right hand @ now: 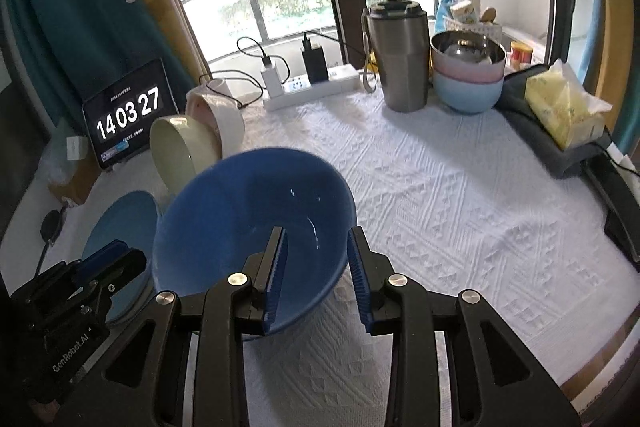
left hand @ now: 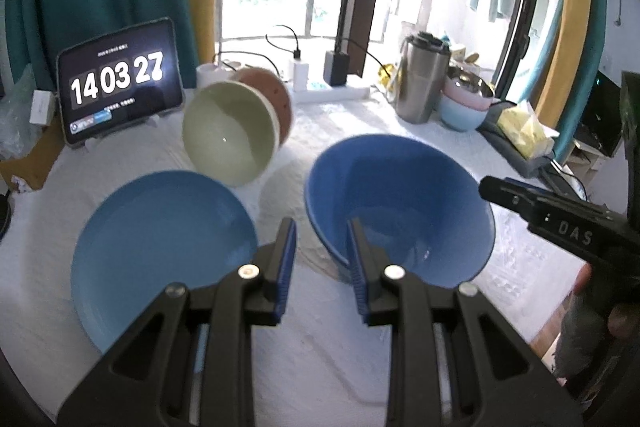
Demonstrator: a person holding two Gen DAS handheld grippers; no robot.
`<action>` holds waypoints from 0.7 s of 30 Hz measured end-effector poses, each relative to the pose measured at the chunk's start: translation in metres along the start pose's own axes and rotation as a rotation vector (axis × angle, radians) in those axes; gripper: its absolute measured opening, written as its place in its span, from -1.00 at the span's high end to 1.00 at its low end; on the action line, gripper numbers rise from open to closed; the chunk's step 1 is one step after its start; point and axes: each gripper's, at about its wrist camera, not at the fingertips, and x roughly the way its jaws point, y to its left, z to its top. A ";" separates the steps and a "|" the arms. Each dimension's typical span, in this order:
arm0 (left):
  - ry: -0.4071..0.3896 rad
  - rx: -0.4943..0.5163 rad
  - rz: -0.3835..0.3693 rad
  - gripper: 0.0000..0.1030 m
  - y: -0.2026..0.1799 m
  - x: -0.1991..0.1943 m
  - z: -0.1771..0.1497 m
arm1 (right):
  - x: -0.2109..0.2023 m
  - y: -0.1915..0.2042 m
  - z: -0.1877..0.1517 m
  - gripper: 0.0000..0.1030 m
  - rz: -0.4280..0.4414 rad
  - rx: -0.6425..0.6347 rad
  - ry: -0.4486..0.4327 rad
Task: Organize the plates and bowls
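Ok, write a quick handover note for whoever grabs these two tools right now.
Left tool: open, holding nothing, at the blue bowl's near rim.
Right tool: open, with the bowl's rim in its gap but not gripped.
Blue plate: flat beside the bowl. Green bowl and pinkish bowl: tipped on their sides behind.
Done: nothing stacked yet.
Left: nest the bowls, place the plate.

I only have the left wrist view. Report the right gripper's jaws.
Observer: The right gripper is open. The near rim of the blue bowl passes between its fingers, and the pads are not pressing on it.
Operator: Describe what's behind the cream bowl.
Observer: Another bowl lies on its side just behind the cream bowl. Its inside shows pink.
Operator: Check the steel tumbler.
Observer: The steel tumbler stands upright, with a carry strap hanging down its left side.
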 end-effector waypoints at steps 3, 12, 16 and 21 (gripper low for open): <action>-0.016 -0.005 0.008 0.48 0.005 -0.004 0.004 | -0.005 0.004 0.006 0.37 0.005 -0.010 -0.016; -0.063 -0.015 0.029 0.47 0.023 -0.014 0.019 | -0.010 0.027 0.021 0.37 0.022 -0.057 -0.044; -0.075 -0.024 0.040 0.47 0.034 -0.015 0.023 | -0.007 0.038 0.026 0.37 0.029 -0.079 -0.045; -0.085 -0.045 0.043 0.47 0.048 -0.013 0.025 | -0.004 0.053 0.030 0.37 0.028 -0.104 -0.041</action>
